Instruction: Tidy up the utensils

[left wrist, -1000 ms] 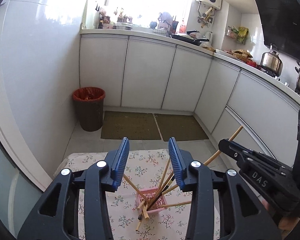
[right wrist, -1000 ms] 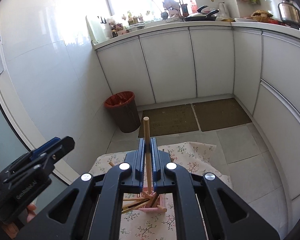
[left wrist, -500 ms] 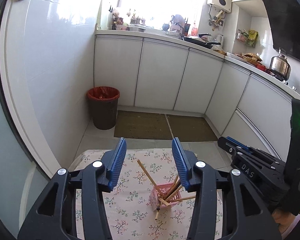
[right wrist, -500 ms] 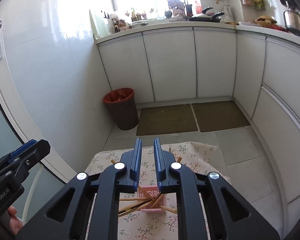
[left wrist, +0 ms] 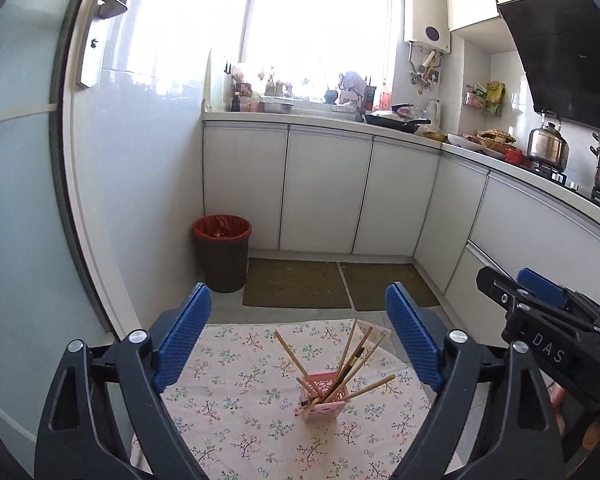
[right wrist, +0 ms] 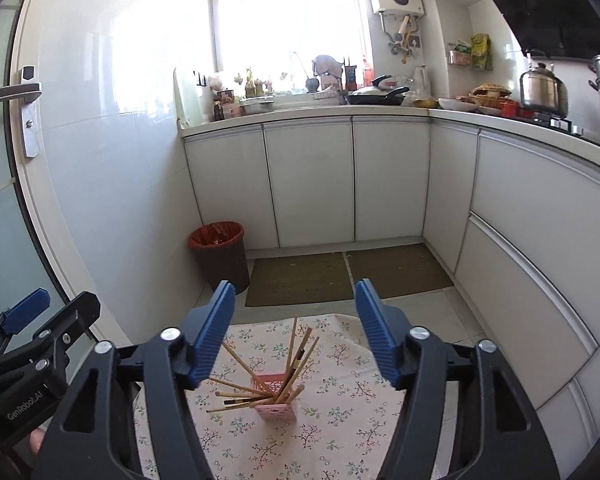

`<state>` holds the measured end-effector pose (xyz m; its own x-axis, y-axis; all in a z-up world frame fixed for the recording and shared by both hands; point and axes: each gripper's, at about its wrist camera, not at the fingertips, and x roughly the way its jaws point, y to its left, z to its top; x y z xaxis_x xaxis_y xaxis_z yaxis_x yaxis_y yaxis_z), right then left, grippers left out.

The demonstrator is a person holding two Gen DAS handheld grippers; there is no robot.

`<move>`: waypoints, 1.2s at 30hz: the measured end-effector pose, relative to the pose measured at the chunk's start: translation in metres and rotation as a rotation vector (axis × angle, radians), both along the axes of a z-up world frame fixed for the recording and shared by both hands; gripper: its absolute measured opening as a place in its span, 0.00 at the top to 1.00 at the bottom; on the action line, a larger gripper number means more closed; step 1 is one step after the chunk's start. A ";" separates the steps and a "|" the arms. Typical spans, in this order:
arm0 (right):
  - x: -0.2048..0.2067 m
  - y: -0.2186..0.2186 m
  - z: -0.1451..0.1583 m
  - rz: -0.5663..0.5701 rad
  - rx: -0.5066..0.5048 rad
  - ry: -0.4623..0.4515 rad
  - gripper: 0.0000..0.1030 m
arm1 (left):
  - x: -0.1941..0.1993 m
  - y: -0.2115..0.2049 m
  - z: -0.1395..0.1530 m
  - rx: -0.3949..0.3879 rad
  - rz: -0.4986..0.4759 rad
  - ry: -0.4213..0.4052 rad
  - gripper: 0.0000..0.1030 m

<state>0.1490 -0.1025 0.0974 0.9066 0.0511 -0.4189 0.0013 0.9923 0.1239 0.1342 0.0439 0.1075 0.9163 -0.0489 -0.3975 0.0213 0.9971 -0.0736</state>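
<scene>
Low in the frame, thin, stiff, light wooden chopsticks (left wrist: 342, 368) splay from a small pink slotted plastic basket (left wrist: 326, 398) on the floral-clothed table (left wrist: 236, 412), best pinched mid-shaft, while both hand-held grippers, left (left wrist: 298, 344) and right (right wrist: 296, 330), hang empty above, jaws opening wide.

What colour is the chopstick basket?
Pink basket, clearest in the left wrist view.

Left gripper (left wrist: 298, 334) and right gripper (right wrist: 294, 330) opening (both empty), tilted downward.
</scene>
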 end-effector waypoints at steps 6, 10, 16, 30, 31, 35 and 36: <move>-0.040 -0.010 0.000 -0.077 -0.033 -0.028 0.10 | -0.028 -0.011 0.000 0.008 0.012 -0.007 0.07; -0.065 -0.020 -0.005 -0.152 -0.039 -0.048 0.07 | -0.045 -0.018 -0.006 0.015 0.031 -0.009 0.07; -0.095 -0.033 -0.013 -0.242 -0.055 -0.071 0.06 | -0.073 -0.028 -0.017 0.065 0.104 -0.019 0.07; -0.153 -0.056 -0.048 -0.283 -0.051 0.006 0.06 | -0.141 -0.048 -0.037 0.031 0.125 0.004 0.07; -0.155 -0.057 -0.051 -0.284 -0.047 0.009 0.06 | -0.144 -0.050 -0.037 0.029 0.119 0.006 0.07; -0.169 -0.061 -0.055 -0.289 -0.051 0.005 0.06 | -0.155 -0.054 -0.039 0.033 0.104 0.013 0.07; -0.172 -0.060 -0.055 -0.289 -0.052 0.003 0.06 | -0.157 -0.054 -0.040 0.033 0.100 0.017 0.07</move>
